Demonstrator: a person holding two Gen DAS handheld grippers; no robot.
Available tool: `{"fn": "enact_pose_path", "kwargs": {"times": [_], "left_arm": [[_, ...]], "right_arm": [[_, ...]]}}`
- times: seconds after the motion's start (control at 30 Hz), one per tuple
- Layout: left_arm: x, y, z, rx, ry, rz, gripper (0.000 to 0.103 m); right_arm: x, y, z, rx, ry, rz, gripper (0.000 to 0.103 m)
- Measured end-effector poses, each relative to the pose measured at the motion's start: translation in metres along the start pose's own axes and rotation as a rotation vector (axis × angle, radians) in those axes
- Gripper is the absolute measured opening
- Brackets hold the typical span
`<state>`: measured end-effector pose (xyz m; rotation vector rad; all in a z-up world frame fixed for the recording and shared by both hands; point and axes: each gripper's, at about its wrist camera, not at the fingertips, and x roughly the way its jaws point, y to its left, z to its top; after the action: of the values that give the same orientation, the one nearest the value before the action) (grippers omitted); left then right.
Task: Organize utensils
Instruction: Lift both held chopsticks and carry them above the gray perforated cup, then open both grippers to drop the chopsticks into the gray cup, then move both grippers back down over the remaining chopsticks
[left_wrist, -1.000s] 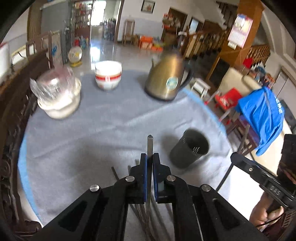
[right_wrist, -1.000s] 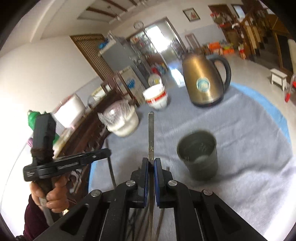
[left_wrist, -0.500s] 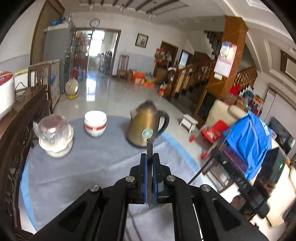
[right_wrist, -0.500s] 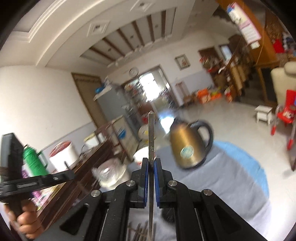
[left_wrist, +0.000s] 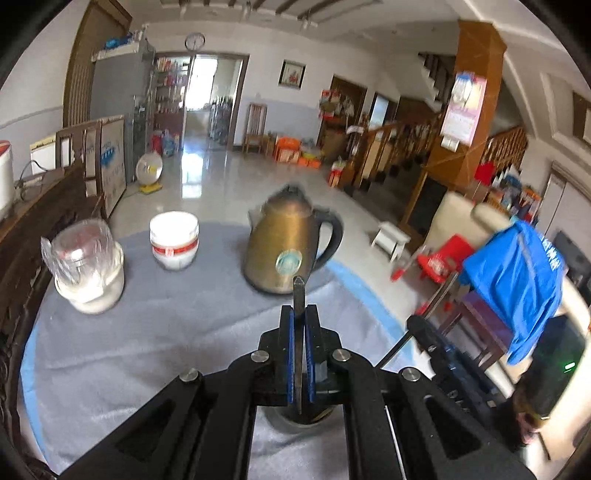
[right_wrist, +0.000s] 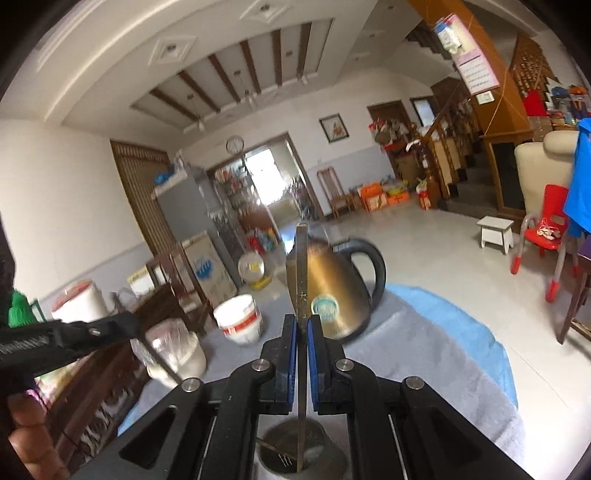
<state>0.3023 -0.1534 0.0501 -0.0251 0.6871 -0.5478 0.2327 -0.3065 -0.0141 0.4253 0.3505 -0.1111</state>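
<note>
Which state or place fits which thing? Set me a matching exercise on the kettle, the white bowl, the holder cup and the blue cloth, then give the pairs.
Things:
1. kettle
2. white bowl
3. holder cup
4. blue cloth

States or places:
A. draped over furniture beside the table
B. right below the gripper, with a utensil's lower end inside it
C. brass-coloured, black handle, at the far side of the table
D. red band around it, standing left of the kettle

Pairs: 1-C, 2-D, 3-B, 4-A
</note>
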Motion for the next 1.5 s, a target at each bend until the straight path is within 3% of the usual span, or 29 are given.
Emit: {"fn": "enact_pose_path", "kwargs": {"times": [0.17, 0.2, 0.27, 0.3, 0.33, 0.4, 0.47, 0.63, 0.73, 0.83, 1.23, 1.5], "left_arm": [[0.018, 0.006, -0.02, 0.015, 0.087, 0.033, 0.007], [0.018, 0.007, -0.025, 0.023, 0.094, 0.041, 0.011], [0.014, 0.009, -0.034, 0.039, 0.11, 0.065, 0.038], [0.011, 0.01, -0.037, 0.043, 0.112, 0.082, 0.062], [0.003, 0.012, -0.043, 0.046, 0.087, 0.114, 0.068], [-0.008, 0.013, -0.05, 0.067, 0.059, 0.164, 0.068], [-0.015, 0.015, -0.061, 0.095, 0.061, 0.24, 0.071], [-0.031, 0.029, -0.089, 0.111, 0.066, 0.355, 0.071], [-0.039, 0.038, -0.101, 0.106, 0.061, 0.397, 0.071], [-0.047, 0.046, -0.111, 0.097, 0.062, 0.432, 0.071], [-0.059, 0.084, -0.137, 0.031, 0.094, 0.502, 0.071], [-0.058, 0.097, -0.15, 0.008, 0.113, 0.517, 0.071]], "right_arm": [[0.011, -0.011, -0.015, 0.036, 0.105, 0.039, 0.01], [0.012, -0.013, -0.017, 0.046, 0.121, 0.046, 0.01], [0.014, -0.017, -0.021, 0.076, 0.161, 0.065, 0.011], [0.013, -0.017, -0.024, 0.087, 0.171, 0.07, 0.011], [0.011, -0.02, -0.028, 0.106, 0.187, 0.081, 0.013], [0.004, -0.024, -0.036, 0.148, 0.207, 0.112, 0.03], [-0.005, -0.028, -0.044, 0.181, 0.202, 0.13, 0.069], [-0.033, -0.022, -0.058, 0.167, 0.149, 0.137, 0.067], [-0.048, -0.017, -0.064, 0.133, 0.145, 0.141, 0.052], [-0.057, -0.008, -0.068, 0.094, 0.152, 0.143, 0.047], [-0.049, 0.039, -0.109, -0.018, 0.29, 0.206, 0.046], [-0.039, 0.056, -0.131, -0.081, 0.346, 0.195, 0.046]]}}
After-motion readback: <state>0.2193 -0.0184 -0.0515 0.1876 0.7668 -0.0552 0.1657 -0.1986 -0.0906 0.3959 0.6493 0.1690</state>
